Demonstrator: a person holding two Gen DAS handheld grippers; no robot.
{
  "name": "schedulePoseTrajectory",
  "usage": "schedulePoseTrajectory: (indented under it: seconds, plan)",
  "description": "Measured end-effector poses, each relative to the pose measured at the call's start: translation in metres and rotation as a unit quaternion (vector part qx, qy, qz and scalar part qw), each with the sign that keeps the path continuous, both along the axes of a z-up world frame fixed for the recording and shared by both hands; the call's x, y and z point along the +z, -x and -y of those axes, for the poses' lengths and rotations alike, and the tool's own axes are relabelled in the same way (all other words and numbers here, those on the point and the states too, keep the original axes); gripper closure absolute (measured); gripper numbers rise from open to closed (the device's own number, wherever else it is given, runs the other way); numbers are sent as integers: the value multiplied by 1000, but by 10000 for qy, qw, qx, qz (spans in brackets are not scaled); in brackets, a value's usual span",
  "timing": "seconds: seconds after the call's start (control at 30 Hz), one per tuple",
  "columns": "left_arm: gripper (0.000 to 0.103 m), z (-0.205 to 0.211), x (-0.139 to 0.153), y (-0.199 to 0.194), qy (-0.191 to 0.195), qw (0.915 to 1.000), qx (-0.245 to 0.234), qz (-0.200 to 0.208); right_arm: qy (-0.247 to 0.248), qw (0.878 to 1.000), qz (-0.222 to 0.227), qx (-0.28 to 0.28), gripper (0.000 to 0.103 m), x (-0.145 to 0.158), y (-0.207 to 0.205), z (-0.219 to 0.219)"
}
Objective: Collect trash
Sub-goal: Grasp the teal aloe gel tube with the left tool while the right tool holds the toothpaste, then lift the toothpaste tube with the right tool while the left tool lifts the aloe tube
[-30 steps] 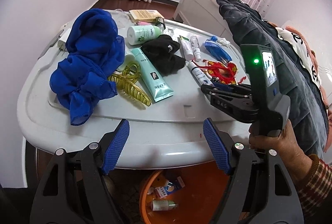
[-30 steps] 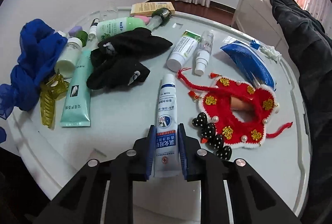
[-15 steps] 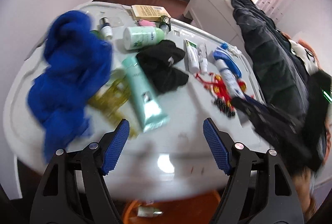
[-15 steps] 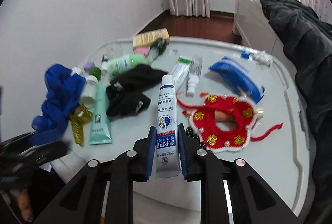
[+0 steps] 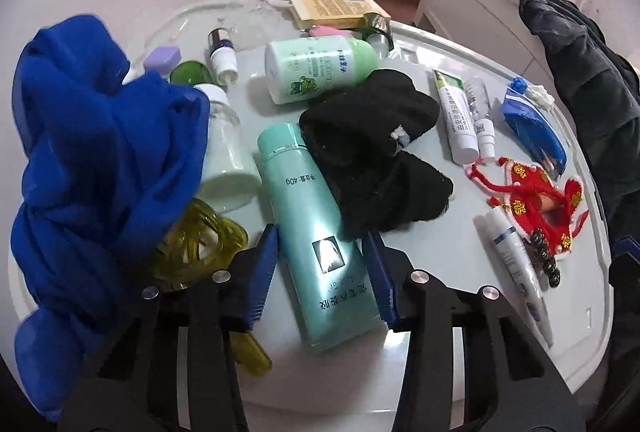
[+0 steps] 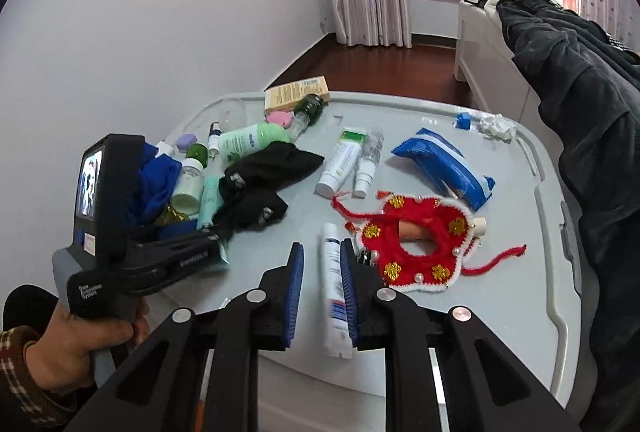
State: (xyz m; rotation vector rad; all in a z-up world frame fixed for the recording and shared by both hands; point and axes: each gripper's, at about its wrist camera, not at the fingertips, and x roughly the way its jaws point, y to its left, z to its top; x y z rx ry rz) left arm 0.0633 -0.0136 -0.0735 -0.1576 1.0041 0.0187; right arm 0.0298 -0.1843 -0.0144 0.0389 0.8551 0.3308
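Left wrist view: left gripper (image 5: 324, 272) closing around teal tube (image 5: 316, 232), which lies flat on grey table (image 5: 460, 344) between blue cloth (image 5: 96, 168) and black socks (image 5: 372, 160).

Right wrist view: right gripper (image 6: 322, 288) clamped narrowly on white tube (image 6: 335, 292), above table's near edge.

The left gripper (image 5: 320, 272) pointed steeply down, its jaws closing. The right gripper (image 6: 322, 288), at its 3 o'clock, was clamped narrow.
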Motion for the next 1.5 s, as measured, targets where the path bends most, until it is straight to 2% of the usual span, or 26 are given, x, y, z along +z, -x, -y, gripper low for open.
schedulePoseTrajectory:
  seconds: [0.1, 0.27, 0.33, 0.37, 0.6, 0.77, 0.83, 0.9, 0.97, 1.03, 1.13, 1.27, 1.3, 1.33, 1.37, 1.4, 1.47, 1.5]
  plan:
    - [66, 1, 3, 4, -99, 9998, -143, 87, 10, 9999, -139, -79, 84, -9, -3, 5]
    - [70, 4, 11, 10, 107, 9989, -426, 181, 67, 9994, -313, -100, 83, -17, -5, 2]
    - [72, 4, 18, 16, 138, 9983, -484, 281, 48, 9992, -393, -47, 72, -22, -6, -2]
    - [72, 5, 21, 18, 158, 9982, -492, 316, 23, 9991, -427, 0, 71, -25, -6, -5]
    - [77, 3, 42, 50, 258, 9961, -710, 453, 313, 9971, -671, 183, 71, -52, -9, -26]
    - [77, 2, 23, 45, 200, 9964, -808, 157, 582, 9957, -702, 174, 67, -64, -12, -38]
    - [75, -3, 12, 41, 260, 9969, -734, 80, 717, 9952, -625, 222, 58, -65, -13, -45]
    - [74, -1, 12, 37, 110, 9972, -731, 121, 853, 9948, -507, 211, 51, -66, -12, -50]
    - [69, 5, 7, 33, -119, 9966, -819, 2, 888, 9947, -517, 67, 39, -68, -13, -47]
    - [39, 11, 0, 32, -299, 9960, -843, -76, 640, 9960, -625, -17, 23, -71, -17, -38]
    - [36, 19, -5, 31, -678, 9936, -903, -28, 777, 9958, -486, 51, 19, -73, -12, -41]
    - [36, 17, -5, 30, -649, 9941, -862, 84, 758, 9957, -530, 82, 21, -72, -14, -42]
    - [43, 17, -4, 30, -662, 9941, -847, 118, 758, 9957, -527, 53, 32, -71, -14, -43]
    - [59, 16, -4, 31, -696, 9939, -842, 165, 758, 9958, -510, 74, 57, -68, -13, -46]
    - [67, 15, -2, 31, -671, 9937, -875, 196, 775, 9953, -557, 166, 66, -65, -13, -51]
    - [68, 14, 0, 30, -593, 9940, -901, 195, 794, 9948, -596, 228, 78, -63, -12, -55]
    - [68, 13, 1, 32, -541, 9942, -912, 198, 942, 9934, -616, 238, 78, -61, -12, -60]
    - [68, 14, 1, 34, -573, 9936, -950, 206, 796, 9943, -680, 189, 78, -60, -14, -56]
